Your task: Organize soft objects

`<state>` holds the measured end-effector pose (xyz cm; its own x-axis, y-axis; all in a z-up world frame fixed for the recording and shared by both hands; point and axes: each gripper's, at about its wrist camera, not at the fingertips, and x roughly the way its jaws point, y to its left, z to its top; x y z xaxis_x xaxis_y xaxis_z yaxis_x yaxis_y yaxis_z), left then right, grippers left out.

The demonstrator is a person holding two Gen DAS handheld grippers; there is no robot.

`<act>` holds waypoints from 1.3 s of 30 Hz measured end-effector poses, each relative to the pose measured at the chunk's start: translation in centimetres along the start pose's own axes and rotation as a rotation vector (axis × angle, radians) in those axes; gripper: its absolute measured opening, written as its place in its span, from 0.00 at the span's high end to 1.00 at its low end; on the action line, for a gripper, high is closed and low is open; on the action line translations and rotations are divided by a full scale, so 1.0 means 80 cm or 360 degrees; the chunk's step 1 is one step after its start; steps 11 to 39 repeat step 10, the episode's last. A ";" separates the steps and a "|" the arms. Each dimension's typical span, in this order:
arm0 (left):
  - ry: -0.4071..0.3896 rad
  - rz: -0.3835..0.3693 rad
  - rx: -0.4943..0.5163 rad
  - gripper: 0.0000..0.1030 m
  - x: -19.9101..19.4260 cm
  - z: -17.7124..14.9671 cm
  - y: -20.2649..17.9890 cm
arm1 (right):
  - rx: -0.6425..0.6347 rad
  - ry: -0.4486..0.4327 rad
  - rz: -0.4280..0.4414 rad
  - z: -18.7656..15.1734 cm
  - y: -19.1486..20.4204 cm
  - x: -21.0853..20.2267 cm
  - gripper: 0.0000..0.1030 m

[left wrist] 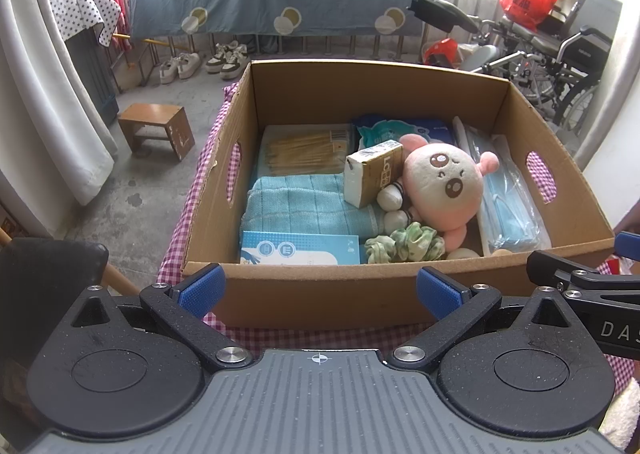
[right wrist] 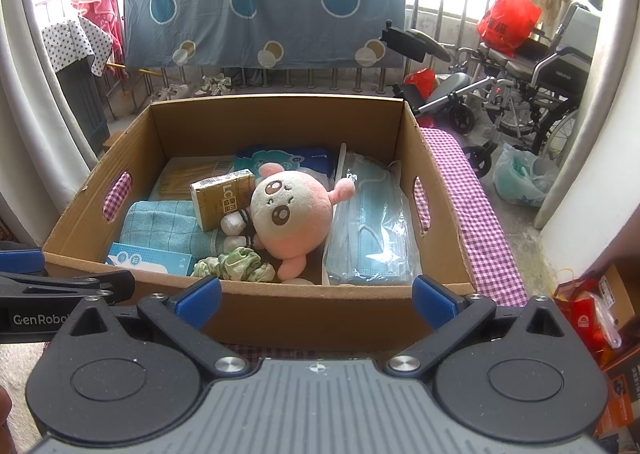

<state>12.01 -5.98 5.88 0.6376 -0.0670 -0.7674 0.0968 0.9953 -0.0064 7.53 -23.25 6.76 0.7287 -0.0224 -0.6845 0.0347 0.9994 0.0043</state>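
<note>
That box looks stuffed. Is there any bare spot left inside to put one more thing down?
Hardly. The one bare strip of floor in the cardboard box lies by the near wall, between the pink plush toy and the bag of face masks. Elsewhere it is crowded: teal towel, green scrunchie, yellow carton. Outside, checkered cloth lies bare right of the box.

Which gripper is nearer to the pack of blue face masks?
Right, probably. The right gripper hovers just before the face masks, outside the box wall; the left gripper sits further left.
</note>
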 end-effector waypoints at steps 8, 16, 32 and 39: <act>0.0000 0.0000 0.0000 0.01 0.000 0.000 0.000 | -0.0001 0.0000 0.0000 0.000 0.000 0.000 0.00; 0.0001 0.0001 0.0000 0.01 0.000 0.000 -0.001 | -0.0002 0.0000 0.0000 0.000 0.000 0.000 0.00; 0.0001 0.0001 0.0000 0.01 0.000 0.000 -0.001 | -0.0002 0.0000 0.0000 0.000 0.000 0.000 0.00; 0.0001 0.0001 0.0000 0.01 0.000 0.000 -0.001 | -0.0002 0.0000 0.0000 0.000 0.000 0.000 0.00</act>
